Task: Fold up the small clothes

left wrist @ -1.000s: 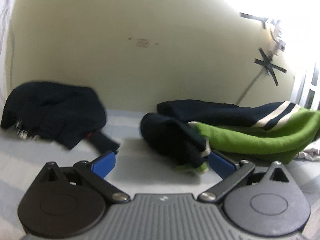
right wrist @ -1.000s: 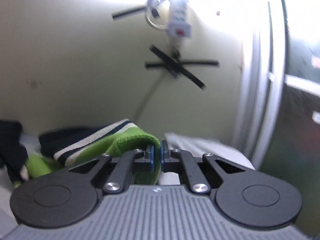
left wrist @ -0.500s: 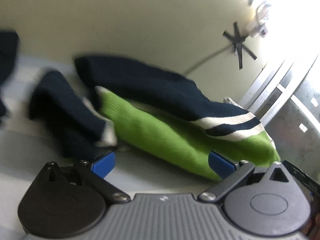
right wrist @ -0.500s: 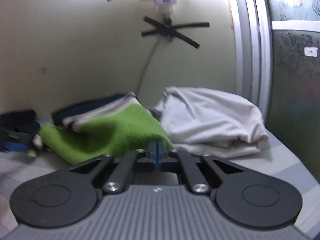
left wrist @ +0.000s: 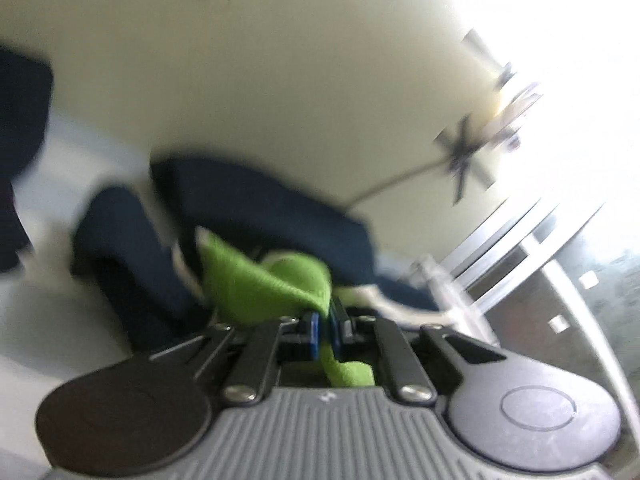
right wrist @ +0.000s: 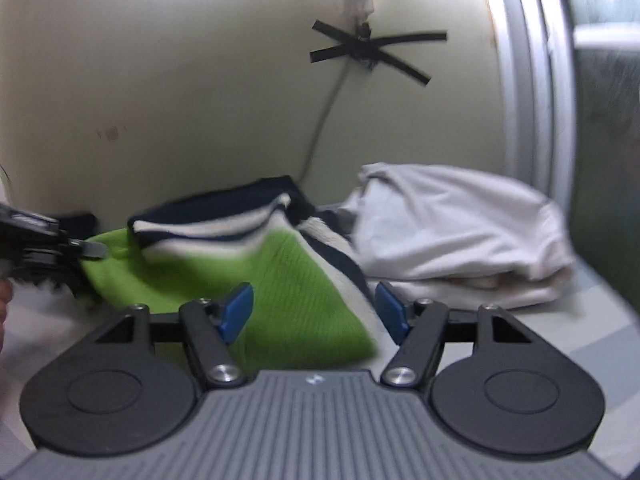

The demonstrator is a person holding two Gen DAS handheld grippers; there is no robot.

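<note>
The left gripper (left wrist: 325,322) is pinching a green corner of the garment (left wrist: 264,284), its jaws clamped tight on the knit with a tail of cloth poking back through them. The garment, green with navy and white stripes, is lying bunched on the pale bed (right wrist: 600,292), just beside a white bundle (right wrist: 452,224). The right gripper (right wrist: 314,310) is opening, its jaws parting over the green panel (right wrist: 296,292) without pressing it. To fold cleanly, the left should probably be carrying its corner across low and level, while the right is staying clear of the cloth.
</note>
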